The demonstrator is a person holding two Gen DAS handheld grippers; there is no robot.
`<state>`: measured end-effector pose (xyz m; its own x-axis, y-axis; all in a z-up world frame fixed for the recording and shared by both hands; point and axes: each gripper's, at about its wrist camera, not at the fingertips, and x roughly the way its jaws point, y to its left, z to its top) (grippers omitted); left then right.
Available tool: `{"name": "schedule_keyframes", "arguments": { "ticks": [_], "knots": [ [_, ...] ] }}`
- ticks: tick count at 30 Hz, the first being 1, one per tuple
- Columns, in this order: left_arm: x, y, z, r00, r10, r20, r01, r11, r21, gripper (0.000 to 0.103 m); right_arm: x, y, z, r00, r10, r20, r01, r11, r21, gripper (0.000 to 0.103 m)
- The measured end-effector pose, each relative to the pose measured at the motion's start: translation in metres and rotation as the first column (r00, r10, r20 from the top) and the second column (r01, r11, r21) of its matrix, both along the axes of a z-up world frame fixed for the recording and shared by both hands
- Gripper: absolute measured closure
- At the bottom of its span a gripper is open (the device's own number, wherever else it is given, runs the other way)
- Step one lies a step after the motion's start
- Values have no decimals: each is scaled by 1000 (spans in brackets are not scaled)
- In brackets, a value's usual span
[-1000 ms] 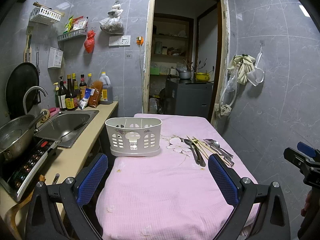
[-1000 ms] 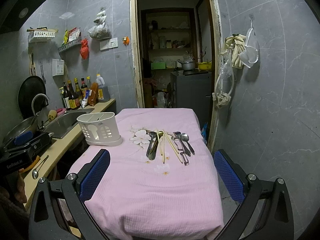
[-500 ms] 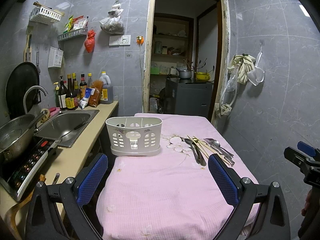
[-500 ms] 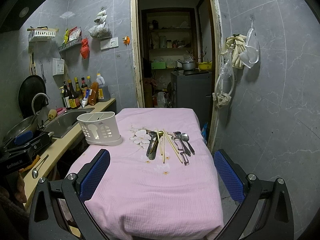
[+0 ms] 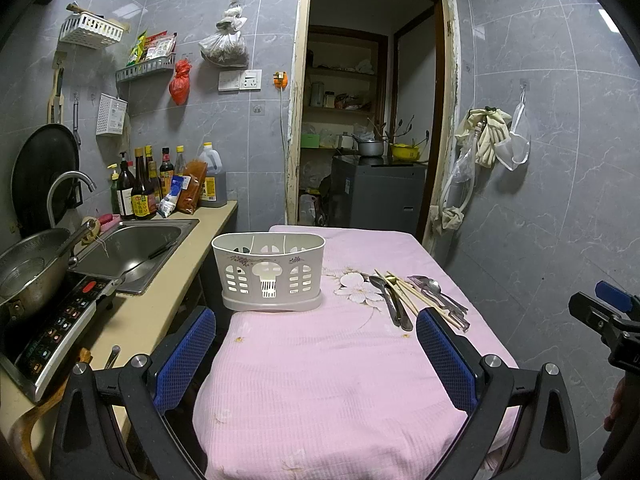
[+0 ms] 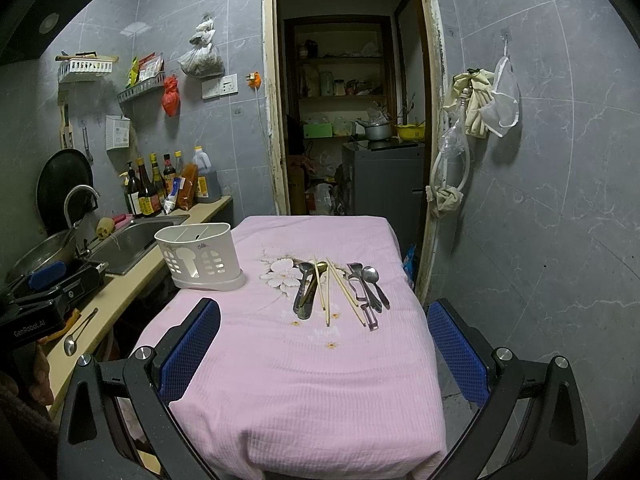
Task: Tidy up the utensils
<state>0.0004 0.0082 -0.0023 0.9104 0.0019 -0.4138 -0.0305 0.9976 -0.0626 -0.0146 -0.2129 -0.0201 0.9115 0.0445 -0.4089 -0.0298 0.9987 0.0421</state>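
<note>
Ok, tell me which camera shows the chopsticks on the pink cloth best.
The right wrist view: the chopsticks lie near the centre, spread apart and seen full length among the spoons. In the left wrist view the chopsticks sit off to the side, foreshortened, their near ends hidden by the left claw finger.

Counted one white caddy (image 6: 199,258) on one pink-covered table (image 6: 312,380). Tallied four chopsticks (image 6: 328,304) in the loose heap, as far as could be made out, plus one item shaped like a peeler (image 6: 372,318). Found the heap's spoons (image 6: 370,275) too overlapped for a sure count: at least three. Noted one stray spoon (image 6: 76,338) on one counter (image 6: 120,292), one sink (image 6: 132,240) and one faucet (image 6: 80,196). Counted two grippers: left gripper (image 5: 314,316), right gripper (image 6: 324,306).
</note>
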Motion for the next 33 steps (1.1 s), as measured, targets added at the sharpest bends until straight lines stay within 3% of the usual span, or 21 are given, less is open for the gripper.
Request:
{"name": "schedule_keyframes", "arguments": {
  "ticks": [25,33],
  "knots": [
    [0,0,0,1000,1,-3,-1,1000,1,2,1,0,1,1000,2,-3,-2,1000,-1,1],
    [-6,23,-22,1000,8,-7,-8,1000,-1,2,0,6,-4,1000,2,-5,-2,1000,-1,1]
  ]
}}
